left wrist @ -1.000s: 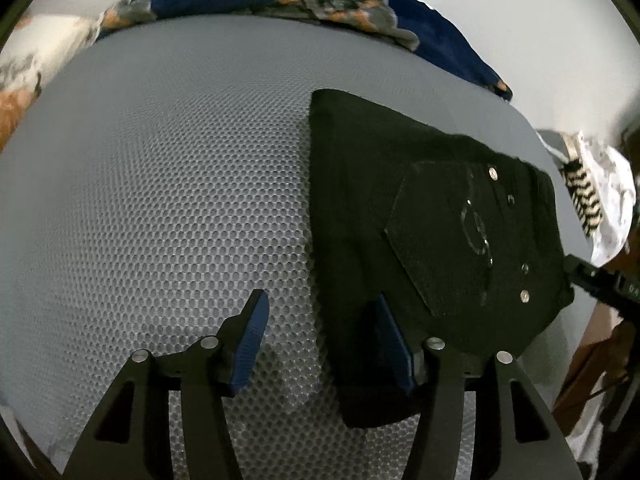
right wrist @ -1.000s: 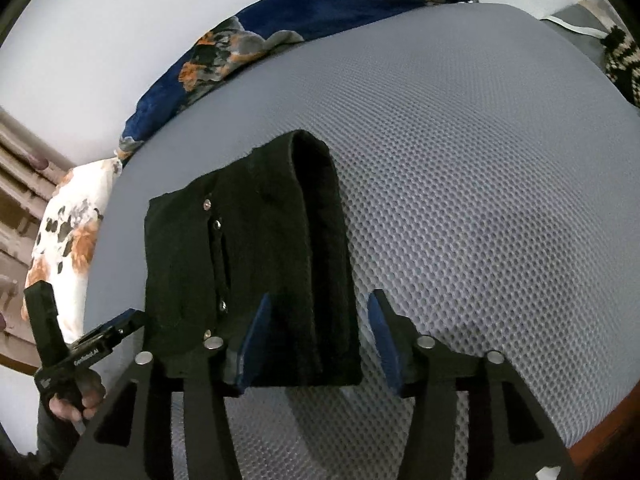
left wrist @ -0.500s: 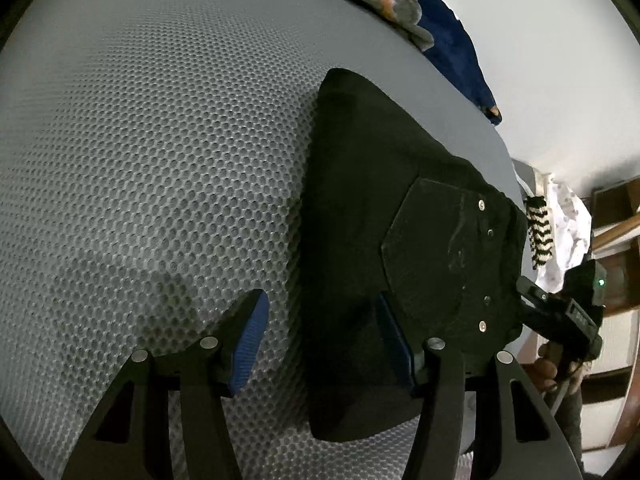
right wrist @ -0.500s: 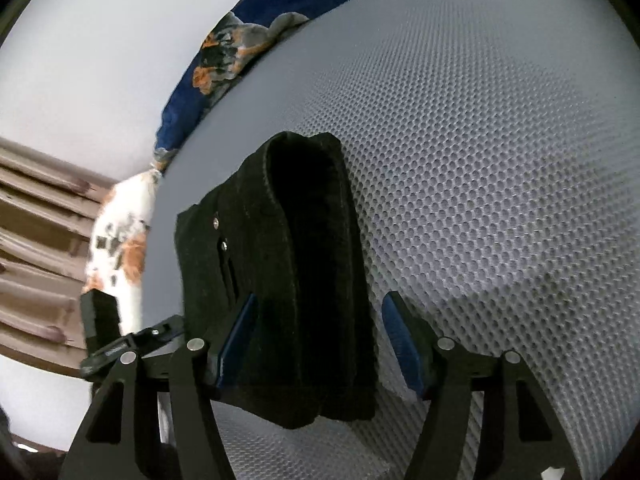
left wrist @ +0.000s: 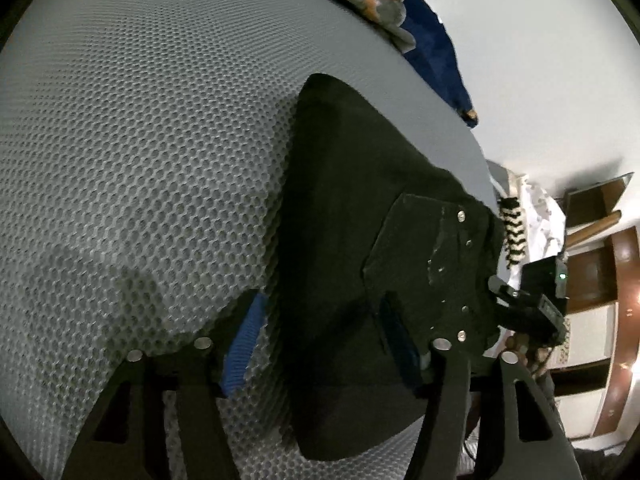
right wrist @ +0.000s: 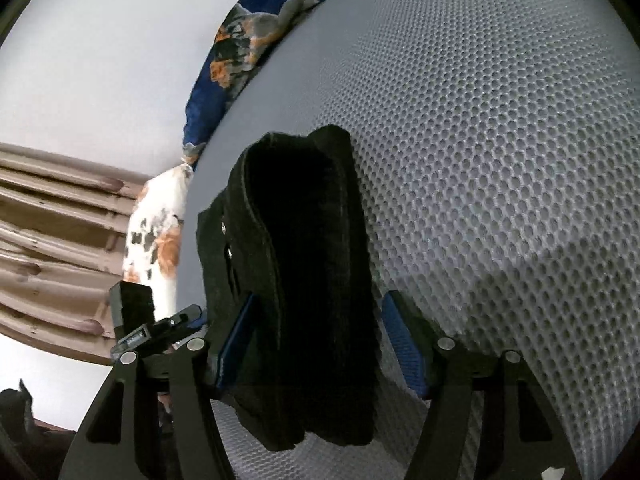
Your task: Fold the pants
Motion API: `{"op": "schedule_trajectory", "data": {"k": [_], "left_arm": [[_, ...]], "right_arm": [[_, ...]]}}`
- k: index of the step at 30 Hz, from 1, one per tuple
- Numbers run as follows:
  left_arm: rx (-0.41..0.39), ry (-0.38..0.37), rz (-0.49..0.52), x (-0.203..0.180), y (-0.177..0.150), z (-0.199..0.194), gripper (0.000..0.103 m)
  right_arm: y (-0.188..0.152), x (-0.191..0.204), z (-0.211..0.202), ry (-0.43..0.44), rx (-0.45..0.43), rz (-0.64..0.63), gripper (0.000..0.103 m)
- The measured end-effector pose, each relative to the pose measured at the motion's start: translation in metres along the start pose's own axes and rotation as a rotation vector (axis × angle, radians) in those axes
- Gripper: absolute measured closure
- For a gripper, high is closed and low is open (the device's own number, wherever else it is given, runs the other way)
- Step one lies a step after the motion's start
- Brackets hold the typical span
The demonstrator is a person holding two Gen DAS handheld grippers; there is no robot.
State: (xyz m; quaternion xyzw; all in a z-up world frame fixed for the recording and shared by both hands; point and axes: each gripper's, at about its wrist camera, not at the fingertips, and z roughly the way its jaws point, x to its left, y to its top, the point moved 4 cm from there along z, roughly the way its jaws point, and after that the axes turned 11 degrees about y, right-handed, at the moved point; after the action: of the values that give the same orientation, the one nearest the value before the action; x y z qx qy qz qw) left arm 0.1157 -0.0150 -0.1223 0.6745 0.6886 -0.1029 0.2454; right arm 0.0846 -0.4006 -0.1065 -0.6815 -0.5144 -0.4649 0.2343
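Left wrist view: the left gripper (left wrist: 316,344) straddles the near left edge of the folded black pants (left wrist: 360,264), which lie on the grey honeycomb-mesh mattress (left wrist: 140,140). Left of the pants, one blue-padded finger rests over bare mesh; the other finger lies over the cloth beside the studded back pocket (left wrist: 432,264). The jaws stand part-open and have just been opening; the edge of the pants lies between them, yet no pad visibly presses on it, so nothing is gripped. Right of the pants, at their far side, the other handheld gripper and a striped cloth (left wrist: 512,236) appear.

Right wrist view: the right gripper (right wrist: 316,344) straddles the thick rolled fold at the right edge of the pants (right wrist: 304,260). Its jaws are likewise part-open, with a gap showing between each blue pad and the cloth, so the bundle is bracketed but not clamped.

Hazards, as judged: the stacked layers are bulky and loosely rounded, so a closure that catches only the top layer would peel the fold apart when lifted. The pad over bare mesh could snag the mattress cover and drag it. Unequal pulls from the two sides would skew the bundle, and a shift toward the mattress edge beside the patterned blue bedding (right wrist: 240,52) risks the bundle sliding off.
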Motion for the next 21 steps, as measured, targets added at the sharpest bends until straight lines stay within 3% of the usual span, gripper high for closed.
{"op": "schedule_trajectory", "data": {"k": [9,15,21], "left_arm": [[0.009,-0.079,0.003,-0.011,0.01,0.013,0.04],[-0.006,-0.092,0.008,-0.015,0.017,0.019,0.04],[-0.022,-0.063,0.024,-0.029,0.031,0.031,0.041]], "right_arm": [[0.007,0.004,0.013,0.08,0.072,-0.015,0.042],[0.011,0.006,0.025,0.093,0.086,-0.029,0.053],[0.012,0.005,0.026,0.073,0.032,-0.008,0.065]]}}
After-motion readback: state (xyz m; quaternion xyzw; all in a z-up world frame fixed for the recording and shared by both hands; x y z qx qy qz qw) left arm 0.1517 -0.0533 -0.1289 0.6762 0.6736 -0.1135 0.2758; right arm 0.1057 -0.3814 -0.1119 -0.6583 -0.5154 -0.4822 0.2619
